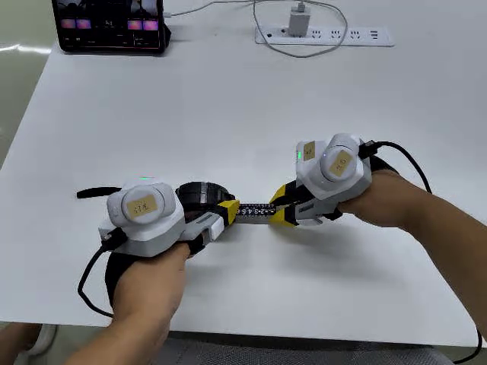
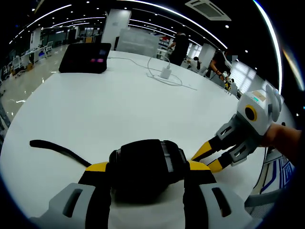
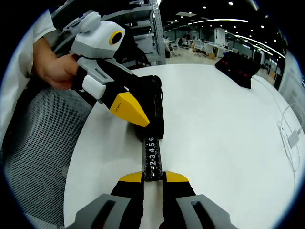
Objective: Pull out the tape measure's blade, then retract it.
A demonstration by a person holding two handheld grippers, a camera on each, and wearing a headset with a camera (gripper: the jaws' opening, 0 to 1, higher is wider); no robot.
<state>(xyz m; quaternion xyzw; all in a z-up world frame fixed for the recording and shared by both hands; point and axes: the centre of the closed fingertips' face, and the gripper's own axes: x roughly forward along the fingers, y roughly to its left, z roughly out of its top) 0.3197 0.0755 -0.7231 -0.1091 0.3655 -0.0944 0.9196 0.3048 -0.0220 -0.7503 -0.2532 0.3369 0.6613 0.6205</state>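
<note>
White yellow-tipped left gripper (image 1: 226,209), black cable (image 1: 81,283)

We see a wide white worktop (image 1: 228,114), with a dark tablet (image 1: 110,23) propped at its far left and a white power strip (image 1: 342,35) at its far right. Beyond lies an open office under long ceiling light strips (image 2: 190,21). A grey mesh chair (image 3: 38,143) sits near.

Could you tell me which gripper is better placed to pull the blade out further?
The right gripper. Its jaws are shut on the blade near its end, in line with it, while the left gripper clamps the case, likely anchoring it.
</note>
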